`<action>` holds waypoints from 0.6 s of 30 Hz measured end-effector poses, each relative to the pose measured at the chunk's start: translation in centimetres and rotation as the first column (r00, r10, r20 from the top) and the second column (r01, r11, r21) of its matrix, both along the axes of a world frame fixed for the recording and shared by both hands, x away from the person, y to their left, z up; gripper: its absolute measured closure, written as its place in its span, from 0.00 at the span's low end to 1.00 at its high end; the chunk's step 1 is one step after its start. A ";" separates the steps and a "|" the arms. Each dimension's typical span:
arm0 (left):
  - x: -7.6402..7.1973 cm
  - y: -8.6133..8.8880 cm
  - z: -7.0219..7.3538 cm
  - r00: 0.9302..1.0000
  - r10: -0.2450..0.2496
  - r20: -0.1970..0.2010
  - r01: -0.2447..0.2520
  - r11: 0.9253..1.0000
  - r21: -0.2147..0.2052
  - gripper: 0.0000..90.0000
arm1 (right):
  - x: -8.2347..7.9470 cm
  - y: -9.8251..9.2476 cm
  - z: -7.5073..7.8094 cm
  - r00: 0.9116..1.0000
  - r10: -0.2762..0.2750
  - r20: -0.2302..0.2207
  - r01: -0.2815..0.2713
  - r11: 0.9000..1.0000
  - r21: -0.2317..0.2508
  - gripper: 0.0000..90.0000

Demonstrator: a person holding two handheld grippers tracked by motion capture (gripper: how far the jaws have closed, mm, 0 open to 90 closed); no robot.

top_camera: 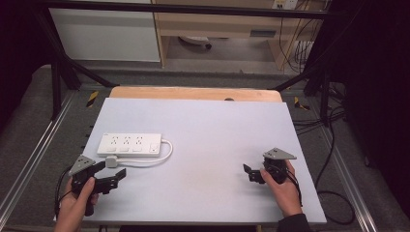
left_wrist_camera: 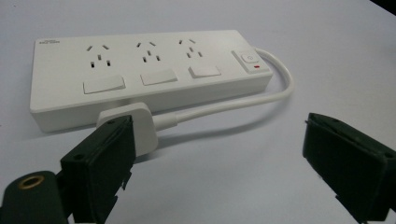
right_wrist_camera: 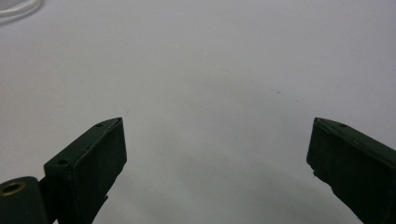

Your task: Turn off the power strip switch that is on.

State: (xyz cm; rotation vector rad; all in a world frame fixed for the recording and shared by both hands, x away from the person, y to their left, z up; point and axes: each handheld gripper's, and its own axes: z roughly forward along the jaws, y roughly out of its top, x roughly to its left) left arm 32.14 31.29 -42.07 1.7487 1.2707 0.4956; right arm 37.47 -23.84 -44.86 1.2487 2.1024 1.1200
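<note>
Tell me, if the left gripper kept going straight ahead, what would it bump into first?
Probably the white plug lying just ahead of the open left gripper, near its left jaw, with the power strip right behind. Depth is hard to judge, so it might slip past the plug and meet the cord first.

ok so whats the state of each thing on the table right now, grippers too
white three-socket power strip: flat on the table, sockets up, all three vacant
white flat plug on the strip's own cord: unplugged, lying in front of the strip
white cord: looped round from the strip's switch end
left gripper: open, holding nothing, by the plug
right gripper: open, holding nothing
</note>
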 end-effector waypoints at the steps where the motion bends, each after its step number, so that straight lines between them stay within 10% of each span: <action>1: 0.0 0.1 0.0 1.000 0.005 0.001 -0.005 1.000 -0.004 0.10 | 0.0 0.0 0.0 1.000 0.001 0.000 -0.001 1.000 0.004 0.06; 18: 0.0 0.1 0.5 0.999 -0.014 0.029 0.015 0.999 -0.031 0.08 | 0.2 -0.1 0.1 1.000 -0.008 -0.005 0.008 1.000 0.012 0.05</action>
